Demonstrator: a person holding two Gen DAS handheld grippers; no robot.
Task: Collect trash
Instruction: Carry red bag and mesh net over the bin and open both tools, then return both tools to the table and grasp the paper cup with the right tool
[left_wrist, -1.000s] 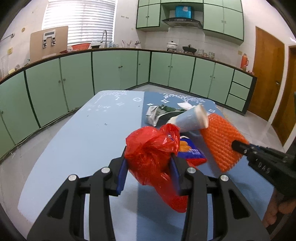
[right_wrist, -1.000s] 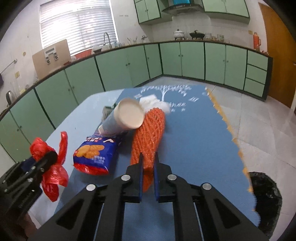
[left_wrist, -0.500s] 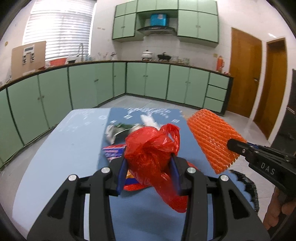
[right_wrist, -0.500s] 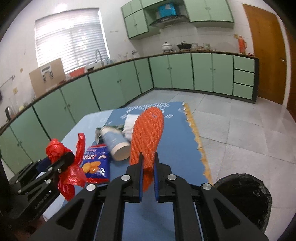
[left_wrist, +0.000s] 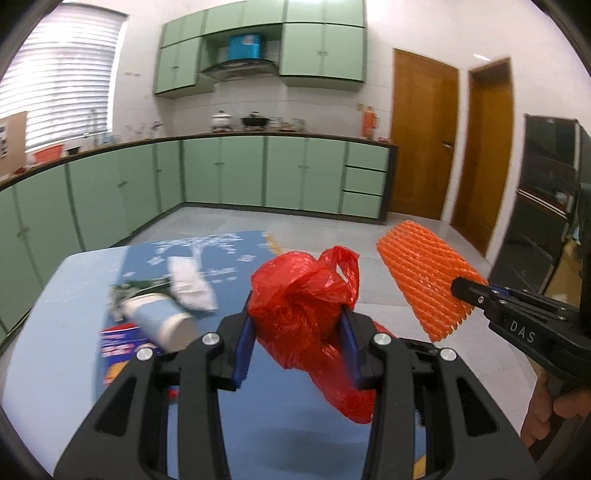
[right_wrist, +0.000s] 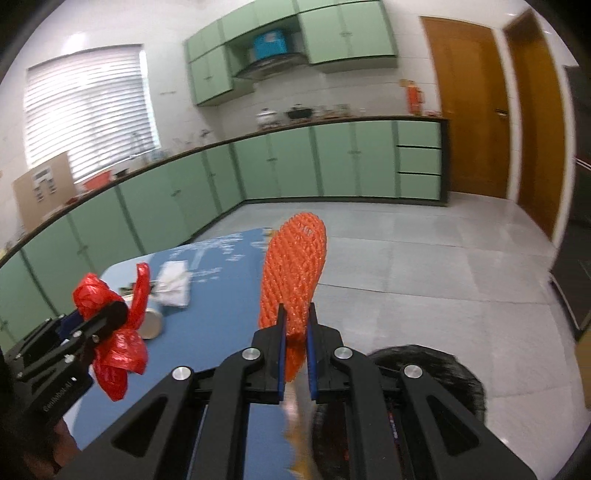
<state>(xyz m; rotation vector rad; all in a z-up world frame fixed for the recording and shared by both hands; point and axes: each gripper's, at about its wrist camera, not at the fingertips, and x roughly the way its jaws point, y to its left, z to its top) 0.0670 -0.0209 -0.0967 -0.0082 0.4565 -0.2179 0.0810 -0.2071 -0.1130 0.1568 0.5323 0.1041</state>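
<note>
My left gripper (left_wrist: 297, 325) is shut on a crumpled red plastic bag (left_wrist: 306, 295) and holds it above the blue table (left_wrist: 74, 295). It also shows in the right wrist view (right_wrist: 107, 332). My right gripper (right_wrist: 295, 317) is shut on an orange foam net sleeve (right_wrist: 295, 262), lifted past the table's right edge; the sleeve also shows in the left wrist view (left_wrist: 424, 280). A black-lined trash bin (right_wrist: 424, 373) sits on the floor below my right gripper, partly hidden by it. On the table lie a paper cup (left_wrist: 162, 325), a blue snack packet (left_wrist: 118, 350) and a white tissue (left_wrist: 192, 284).
Green cabinets (right_wrist: 258, 170) run along the far walls. Wooden doors (right_wrist: 461, 107) stand at the right. A dark appliance (left_wrist: 546, 206) stands at the far right. Grey tiled floor (right_wrist: 424, 266) lies right of the table.
Both grippers have lifted and swung right with the bag and the net sleeve. The net sleeve has come off the table, and the bin has come into view below the right gripper.
</note>
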